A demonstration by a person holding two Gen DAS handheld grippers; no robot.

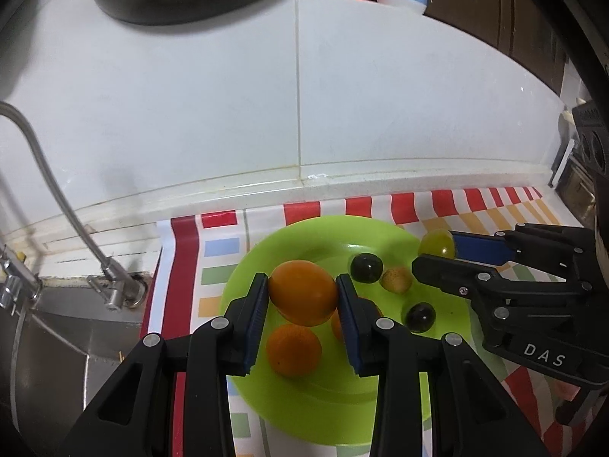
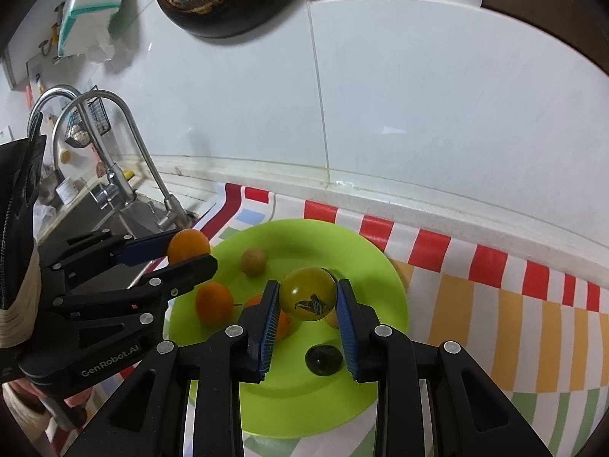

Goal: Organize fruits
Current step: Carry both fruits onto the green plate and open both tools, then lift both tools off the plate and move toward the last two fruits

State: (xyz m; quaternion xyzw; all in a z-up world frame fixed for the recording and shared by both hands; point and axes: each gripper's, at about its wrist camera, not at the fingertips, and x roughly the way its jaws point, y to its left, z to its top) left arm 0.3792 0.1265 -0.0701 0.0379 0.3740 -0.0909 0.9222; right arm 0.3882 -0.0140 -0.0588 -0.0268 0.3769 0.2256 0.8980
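A striped cloth (image 1: 418,205) covers the table across the lower half of both views, and a green plate (image 1: 304,400) sits on it at lower centre. Low in the left wrist view, the left gripper (image 1: 302,293) is clenched on an orange (image 1: 302,291) above the plate. At lower centre of the right wrist view, the right gripper (image 2: 308,299) grasps a yellow-green fruit (image 2: 307,293). On the plate lie another orange (image 1: 293,348), two dark round fruits (image 1: 366,267) and a small tan fruit (image 1: 397,279).
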